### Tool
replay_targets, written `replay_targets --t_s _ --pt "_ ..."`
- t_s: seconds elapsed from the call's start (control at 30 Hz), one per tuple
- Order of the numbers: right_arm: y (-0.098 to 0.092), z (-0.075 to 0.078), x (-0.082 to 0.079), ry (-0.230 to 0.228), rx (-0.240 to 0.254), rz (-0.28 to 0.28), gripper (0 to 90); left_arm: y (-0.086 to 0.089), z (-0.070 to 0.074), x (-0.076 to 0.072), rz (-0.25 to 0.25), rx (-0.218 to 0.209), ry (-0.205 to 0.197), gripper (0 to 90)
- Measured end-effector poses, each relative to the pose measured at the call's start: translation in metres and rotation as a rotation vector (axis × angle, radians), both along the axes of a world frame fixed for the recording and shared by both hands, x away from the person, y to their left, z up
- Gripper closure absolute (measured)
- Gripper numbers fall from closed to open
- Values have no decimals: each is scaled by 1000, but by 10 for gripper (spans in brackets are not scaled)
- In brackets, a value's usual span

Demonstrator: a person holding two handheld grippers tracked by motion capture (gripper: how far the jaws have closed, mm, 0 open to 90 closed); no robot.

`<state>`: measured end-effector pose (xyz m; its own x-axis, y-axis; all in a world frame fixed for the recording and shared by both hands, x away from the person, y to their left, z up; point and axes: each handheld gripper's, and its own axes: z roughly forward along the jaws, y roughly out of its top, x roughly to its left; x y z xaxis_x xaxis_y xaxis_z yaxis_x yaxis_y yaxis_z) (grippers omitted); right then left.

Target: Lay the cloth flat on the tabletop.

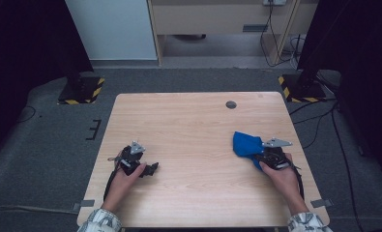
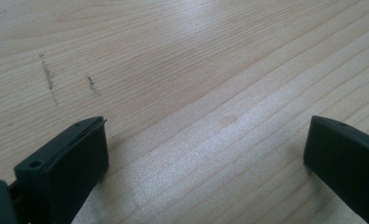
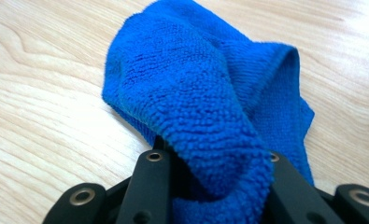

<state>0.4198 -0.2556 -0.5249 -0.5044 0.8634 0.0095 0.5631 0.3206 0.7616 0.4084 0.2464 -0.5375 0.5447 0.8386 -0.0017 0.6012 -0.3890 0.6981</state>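
- A pale wooden desk (image 1: 198, 125) seen from above, with a person's two forearms coming in from its near edge, each hand holding a two-jaw gripper.
- The right gripper (image 3: 210, 186) rests near the desk's right edge, about halfway back. Its jaws are pinched on a bunched fold of a blue cloth (image 3: 205, 93) — a fluffy, towel-like weave, the rest of it lying crumpled on the wood just beyond the jaws.
- In the high view the blue cloth (image 1: 245, 144) sits against the right gripper (image 1: 268, 157), toward the desk's centre from it.
- The left gripper (image 1: 147, 169) lies toward the near left corner, well apart from the cloth. Its jaws stand wide apart with bare wood grain between them (nothing held).
- Likely risks, judged from this hold:
  - The grip takes a thick, soft roll rather than a flat edge — a lift could let the pile slide out.
  - Only one bunch is caught, so the cloth may hang twisted and not open flat.
  - The free part lies on the desk; dragging could bunch it further.
  - With the left gripper far off, it must cross the desk to help.
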Motion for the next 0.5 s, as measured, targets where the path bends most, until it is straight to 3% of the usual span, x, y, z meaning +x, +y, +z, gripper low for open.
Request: replay_targets --t_s 0.23,0.5 --pt "8 13 -5 -43 51 20 772 0 0 0 0 0 0 0" --pt "34 29 -16 -94 91 66 772 0 0 0 0 0 0 0"
